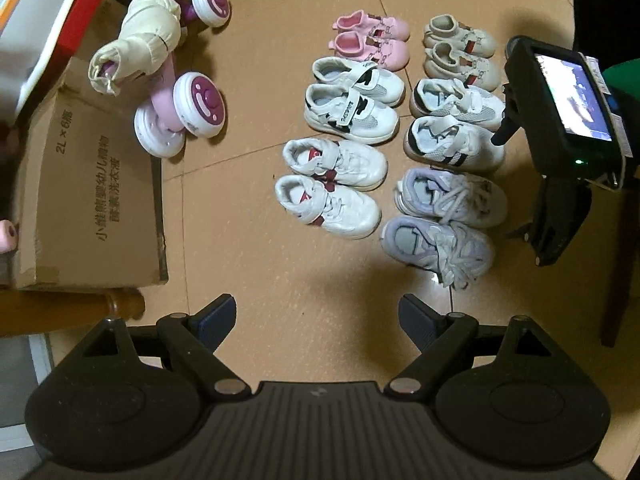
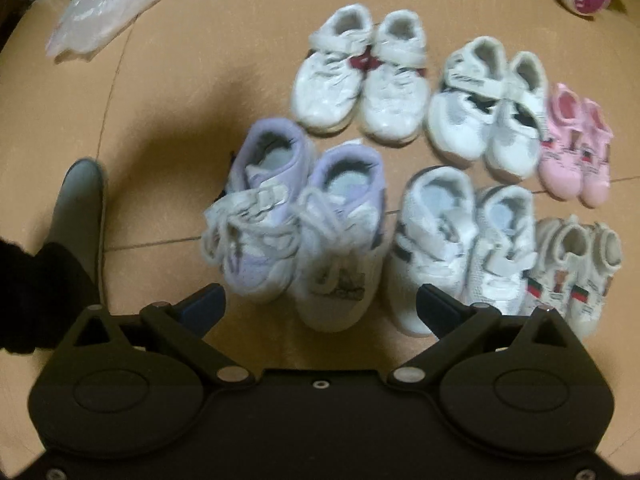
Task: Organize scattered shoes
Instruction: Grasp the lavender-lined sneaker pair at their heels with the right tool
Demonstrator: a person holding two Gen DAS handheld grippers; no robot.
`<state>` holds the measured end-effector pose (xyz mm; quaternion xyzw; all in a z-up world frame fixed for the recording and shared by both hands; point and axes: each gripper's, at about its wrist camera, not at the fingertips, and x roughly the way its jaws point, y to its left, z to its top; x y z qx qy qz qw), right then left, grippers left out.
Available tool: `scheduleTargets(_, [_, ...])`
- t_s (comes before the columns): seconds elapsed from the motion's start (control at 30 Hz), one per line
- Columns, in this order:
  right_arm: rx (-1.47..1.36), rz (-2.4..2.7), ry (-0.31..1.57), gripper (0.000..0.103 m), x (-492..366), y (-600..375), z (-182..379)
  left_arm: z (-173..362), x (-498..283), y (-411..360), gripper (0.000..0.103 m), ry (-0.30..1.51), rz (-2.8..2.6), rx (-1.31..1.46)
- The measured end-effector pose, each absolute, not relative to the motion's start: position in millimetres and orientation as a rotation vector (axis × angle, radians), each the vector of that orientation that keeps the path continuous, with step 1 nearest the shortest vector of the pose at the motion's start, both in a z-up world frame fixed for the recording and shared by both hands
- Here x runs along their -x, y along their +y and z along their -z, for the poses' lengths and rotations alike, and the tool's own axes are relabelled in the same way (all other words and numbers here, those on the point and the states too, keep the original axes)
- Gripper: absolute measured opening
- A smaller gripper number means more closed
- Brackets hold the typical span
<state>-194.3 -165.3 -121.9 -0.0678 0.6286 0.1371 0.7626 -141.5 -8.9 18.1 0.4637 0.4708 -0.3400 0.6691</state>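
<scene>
At the far left of the left wrist view a cardboard box [image 1: 86, 196] with printed lettering lies on the tan tiled floor [image 1: 260, 248], and just beside it stands a pink ride-on toy [image 1: 180, 108] with purple-faced wheels and a cream garment [image 1: 140, 36] draped over it. Further right, six pairs of children's shoes sit in two neat columns: white sneakers with maroon trim [image 1: 332, 186], white strap sneakers [image 1: 354, 100] and pink shoes [image 1: 372, 38] in one, lavender laced sneakers [image 1: 440, 222], white mesh sneakers [image 1: 456, 124] and beige shoes [image 1: 460, 50] in the other. The left hand-held gripper [image 1: 316, 320] hangs over bare floor with its jaws spread and nothing between them. At the right edge the right hand-held gripper [image 2: 320, 308] hovers above the lavender pair, jaws likewise spread wide, gripping nothing.
</scene>
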Motion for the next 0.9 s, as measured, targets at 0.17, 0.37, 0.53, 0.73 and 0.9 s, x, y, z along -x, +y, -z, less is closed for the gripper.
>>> scheduleTargets(0.17, [0.106, -0.223, 1.326, 0.101, 189.5, -178.7, 109.8, -9.9, 146.0, 4.4, 0.089, 1.163, 0.859, -0.893])
scheduleTargets(0.37, [0.049, -0.194, 1.285, 0.097, 189.8, -182.8, 93.4, -12.0, 151.7, 14.2, 0.089, 1.132, 0.788, -0.937])
scheduleTargets(0.53, [0.044, -0.267, 1.275, 0.079, 198.4, -162.2, 93.6, -12.4, 152.6, 21.0, 0.089, 1.082, 0.714, -1.091])
scheduleTargets(0.73, [0.086, -0.326, 1.282, 0.058, 192.0, -137.8, 113.7, -24.8, 146.6, 33.5, 0.089, 1.073, 0.710, -1.023])
scheduleTargets(0.9, [-0.002, -0.281, 1.292, 0.058, 170.1, -137.7, 128.4, -29.8, 148.8, 41.6, 0.089, 1.060, 0.693, -1.020])
